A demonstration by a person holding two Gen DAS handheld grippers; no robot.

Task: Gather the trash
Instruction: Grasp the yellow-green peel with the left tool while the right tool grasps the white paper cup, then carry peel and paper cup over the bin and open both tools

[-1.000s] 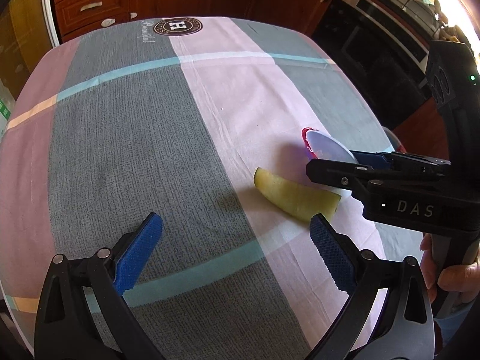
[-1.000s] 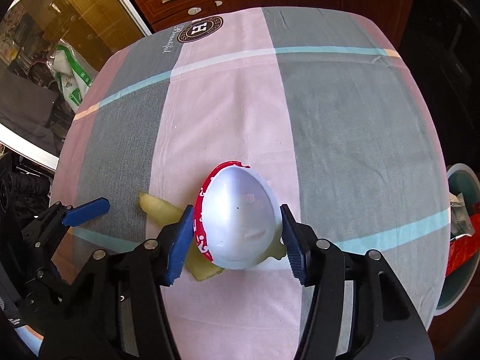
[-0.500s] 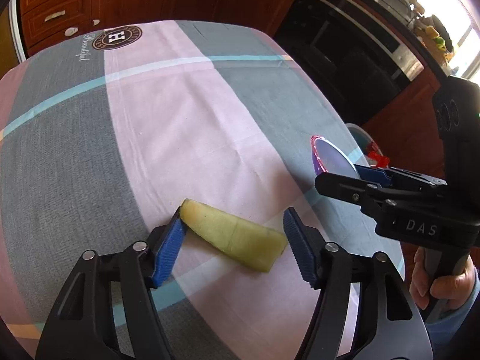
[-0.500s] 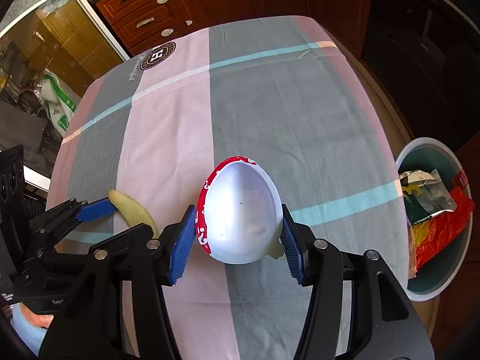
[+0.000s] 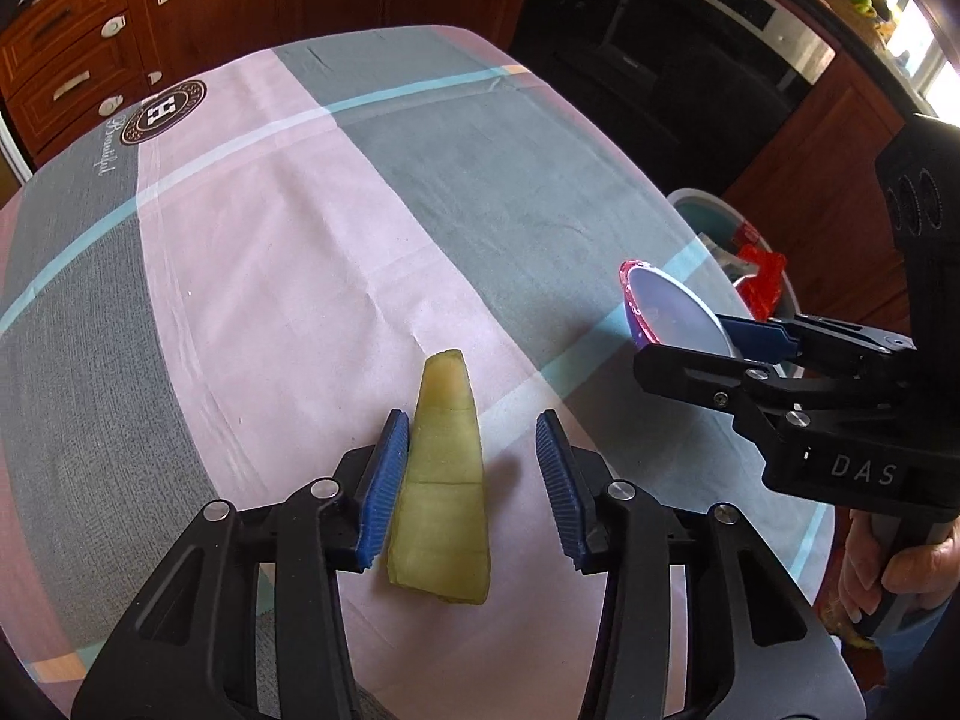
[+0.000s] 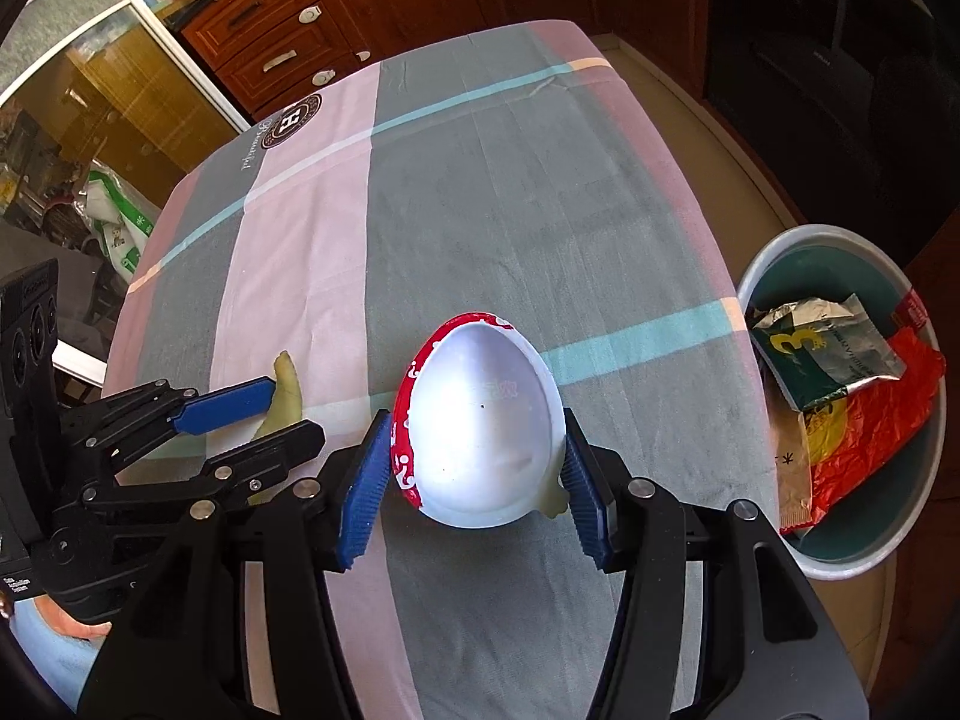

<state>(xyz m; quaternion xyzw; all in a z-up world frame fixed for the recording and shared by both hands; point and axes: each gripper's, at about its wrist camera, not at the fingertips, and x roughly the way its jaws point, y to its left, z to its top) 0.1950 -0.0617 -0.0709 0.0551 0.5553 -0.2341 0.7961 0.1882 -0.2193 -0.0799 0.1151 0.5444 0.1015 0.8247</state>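
Observation:
A pale yellow peel strip [image 5: 441, 468] lies on the tablecloth between the fingers of my left gripper [image 5: 474, 483]. The jaws are part-open around it; the left pad touches it and the right pad stands apart. The peel also shows in the right wrist view [image 6: 285, 387]. My right gripper [image 6: 474, 480] is shut on a squashed paper cup [image 6: 480, 420], white inside with a red printed rim, held above the table. The cup also shows in the left wrist view [image 5: 672, 312]. A trash bin [image 6: 840, 546] holding wrappers stands on the floor to the right.
The table wears a grey, pink and teal striped cloth [image 5: 300, 228] with a round logo [image 5: 162, 111] at the far side. Wooden drawers [image 6: 282, 42] and a dark oven [image 5: 660, 36] stand beyond. The table's right edge borders the bin [image 5: 708, 204].
My left gripper has turned along the peel and narrowed around it. My right gripper has carried the cup to the right, closer to the bin.

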